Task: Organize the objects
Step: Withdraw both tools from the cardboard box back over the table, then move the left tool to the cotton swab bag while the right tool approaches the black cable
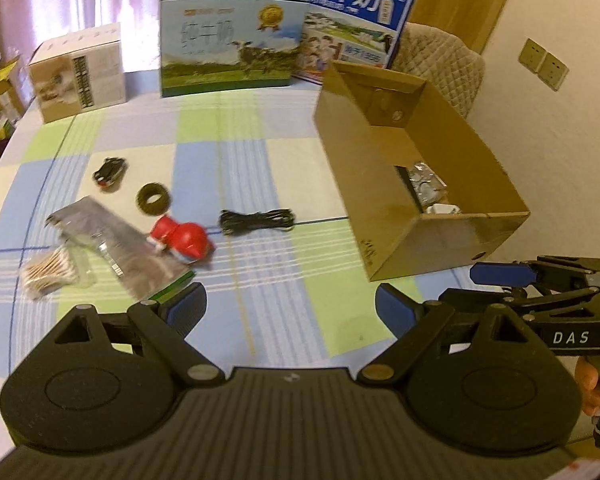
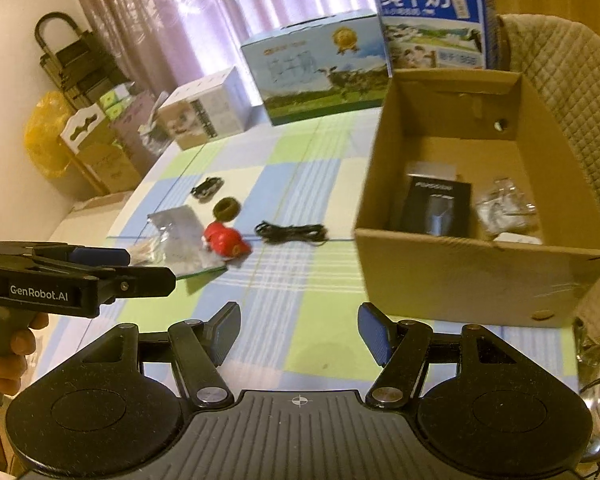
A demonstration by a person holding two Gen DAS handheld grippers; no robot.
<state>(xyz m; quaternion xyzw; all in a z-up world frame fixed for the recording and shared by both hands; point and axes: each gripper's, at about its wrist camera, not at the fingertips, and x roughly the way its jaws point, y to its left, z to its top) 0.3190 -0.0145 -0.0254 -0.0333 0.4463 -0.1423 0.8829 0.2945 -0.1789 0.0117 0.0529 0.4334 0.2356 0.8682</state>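
Observation:
On the checked tablecloth lie a red toy (image 1: pixel 182 240) (image 2: pixel 226 240), a coiled black cable (image 1: pixel 257 220) (image 2: pixel 292 233), a dark ring (image 1: pixel 153 199) (image 2: pixel 225 209), a small black toy car (image 1: pixel 110 172) (image 2: pixel 207 188), a silver foil packet (image 1: pixel 116 236) (image 2: pixel 176 232) and a bag of cotton swabs (image 1: pixel 50 272). An open cardboard box (image 1: pixel 384 208) (image 2: pixel 452 276) at the right holds a black device (image 2: pixel 436 208) and a clear crumpled bag (image 2: pixel 504 206). My left gripper (image 1: pixel 290 308) hovers open in front of the items. My right gripper (image 2: pixel 298 332) is open and empty beside the box.
Two milk cartons (image 1: pixel 230 40) (image 1: pixel 352 20) and a small white box (image 1: pixel 80 72) stand along the table's far edge. A quilted chair (image 2: pixel 568 92) sits behind the cardboard box. Stacked boxes and a yellow bag (image 2: pixel 46 136) are off the table's left.

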